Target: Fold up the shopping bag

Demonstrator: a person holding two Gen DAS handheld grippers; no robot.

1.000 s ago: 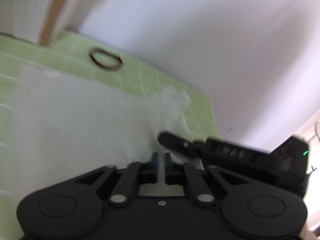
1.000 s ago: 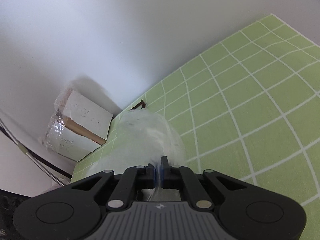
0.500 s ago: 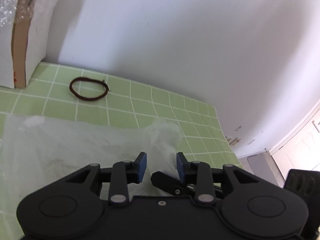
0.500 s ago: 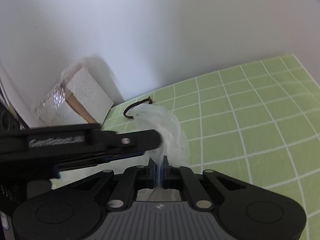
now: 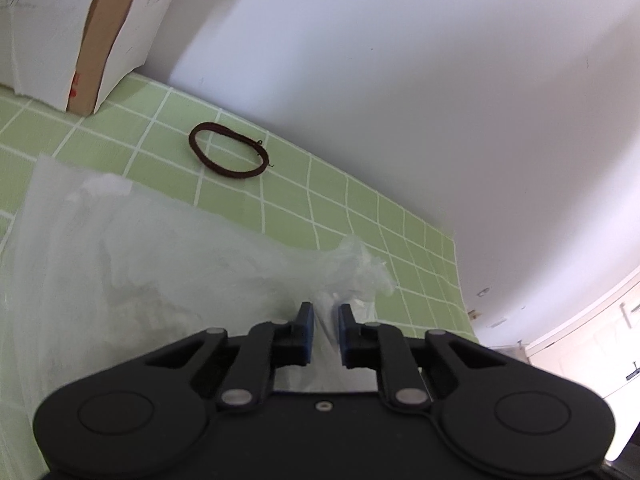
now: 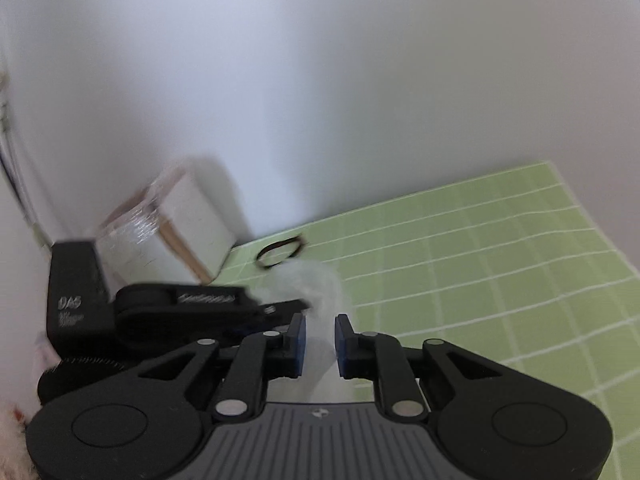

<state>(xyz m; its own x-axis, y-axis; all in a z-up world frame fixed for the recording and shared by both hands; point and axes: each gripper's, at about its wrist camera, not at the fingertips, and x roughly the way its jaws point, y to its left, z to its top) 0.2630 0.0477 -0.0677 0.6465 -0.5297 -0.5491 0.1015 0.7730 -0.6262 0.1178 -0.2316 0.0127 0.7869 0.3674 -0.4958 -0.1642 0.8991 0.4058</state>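
The translucent white shopping bag (image 5: 132, 264) lies spread over the green grid mat (image 5: 352, 208), with a bunched end (image 5: 360, 268) rising just ahead of my left gripper (image 5: 325, 314). That gripper is open by a narrow gap, and thin film stands between its blue pads without being pinched. In the right wrist view the same bunched end of the bag (image 6: 316, 284) lies in front of my right gripper (image 6: 320, 322), which is open, with film running down between its fingers. The left gripper (image 6: 294, 307) reaches in from the left, its tip at the bunch.
A brown hair tie (image 5: 228, 156) lies on the mat beyond the bag, near the white wall. A white and brown box (image 5: 80, 32) wrapped in plastic stands in the back left corner. The mat's right edge (image 5: 460, 280) is close to the bunch.
My right gripper, shut on the bag's bunched end before, has opened. My left gripper opened half a second ago and has since narrowed around the film, having swung toward the bunch.
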